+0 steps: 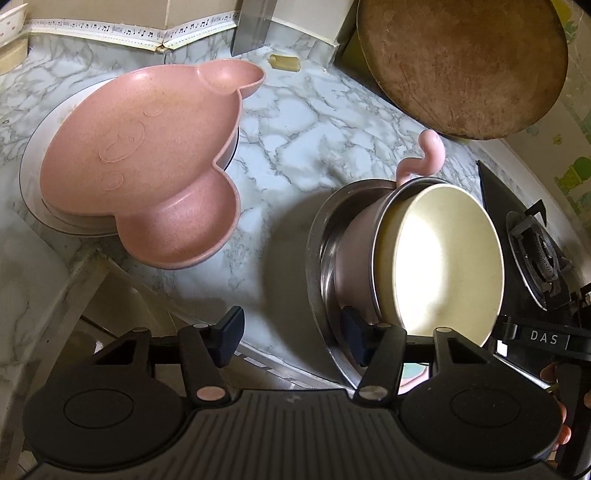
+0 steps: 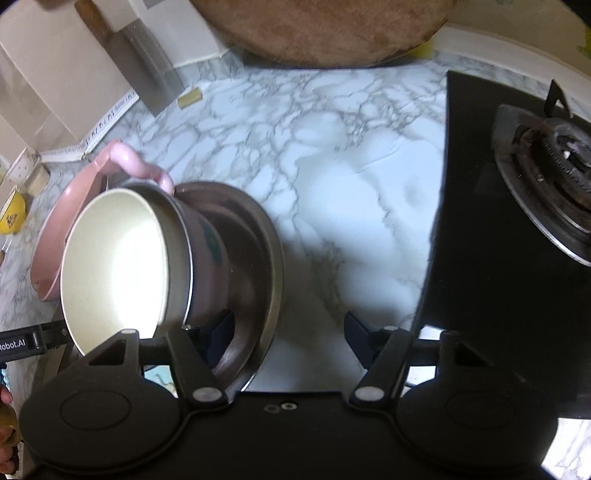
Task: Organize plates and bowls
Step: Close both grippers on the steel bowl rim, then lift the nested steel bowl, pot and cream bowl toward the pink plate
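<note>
1. Far left, ahead of your left tongs (image 1: 291, 338): a pink animal-shaped plate (image 1: 147, 162) lies on top of a white plate (image 1: 31, 184), both on the marble worktop (image 1: 303, 122). This pile looks finished, or nearly so. What lies between the two plates cannot be told.

2. Your left tongs: spread wide and holding nothing. The left finger hangs over bare worktop; the right one sits just inside the rim of the steel dish (image 1: 317, 236).

3. Ahead and to the right of your left tongs: the bowl stack. A cream bowl (image 1: 439, 258) is nested in a steel bowl (image 1: 365, 236), and the pair leans tilted inside the wide steel dish. A pink curly handle (image 1: 424, 155) shows behind it; it appears to belong to a nested pink piece, though that cannot be confirmed. The nest is not yet level, so judge this part as unfinished.

4. Your right tongs (image 2: 290, 334): spread, empty. The left finger rests within the steel dish beside the tilted bowls; the right one is over bare worktop.

5. Far ahead of both tongs: a round wooden board (image 1: 461, 62) leaning against the wall and a cleaver (image 1: 253, 26). Not part of the job.

6. Right of your right tongs: a black gas hob (image 2: 498, 221) with its burner (image 2: 554, 155).

Estimate: mostly sorted into two groups. Remaining: settle the tilted bowls flat.
</note>
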Available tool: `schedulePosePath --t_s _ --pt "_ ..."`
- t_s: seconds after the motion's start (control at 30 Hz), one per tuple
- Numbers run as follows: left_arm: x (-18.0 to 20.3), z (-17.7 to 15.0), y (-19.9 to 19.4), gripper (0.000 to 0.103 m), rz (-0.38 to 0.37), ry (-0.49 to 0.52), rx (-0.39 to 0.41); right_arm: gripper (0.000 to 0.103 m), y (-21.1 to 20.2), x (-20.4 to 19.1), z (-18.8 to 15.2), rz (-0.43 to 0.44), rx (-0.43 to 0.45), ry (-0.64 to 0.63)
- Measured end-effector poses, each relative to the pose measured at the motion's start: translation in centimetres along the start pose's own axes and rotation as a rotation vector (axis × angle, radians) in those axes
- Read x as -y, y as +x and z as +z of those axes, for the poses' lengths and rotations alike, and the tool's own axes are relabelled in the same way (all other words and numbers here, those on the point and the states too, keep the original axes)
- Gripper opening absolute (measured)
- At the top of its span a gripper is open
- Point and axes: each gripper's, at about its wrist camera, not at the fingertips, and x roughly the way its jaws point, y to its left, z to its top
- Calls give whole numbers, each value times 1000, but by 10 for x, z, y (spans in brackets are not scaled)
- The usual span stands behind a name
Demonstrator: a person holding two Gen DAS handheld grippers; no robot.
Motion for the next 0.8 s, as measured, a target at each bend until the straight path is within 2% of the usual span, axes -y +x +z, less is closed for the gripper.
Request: schedulePosePath --t_s 0.13,0.4,0.57,0.6,0.73,0.8 --pt "4 0 5 50 2 2 -1 59 7 -5 1 -3 -15 -23" --pt "8 1 11 31 -15 1 -14 45 11 -7 4 24 -20 -25" --pt "14 1 10 15 -35 24 -8 35 11 -12 3 47 -24 -30" --pt "16 0 9 15 -30 36 -3 31 11 -13 3 55 -23 -35" --pt "16 0 9 14 -22 50 3 28 11 -15 2 47 -19 -42" --pt "18 0 8 14 -11 66 8 23 10 -14 1 35 -18 -40"
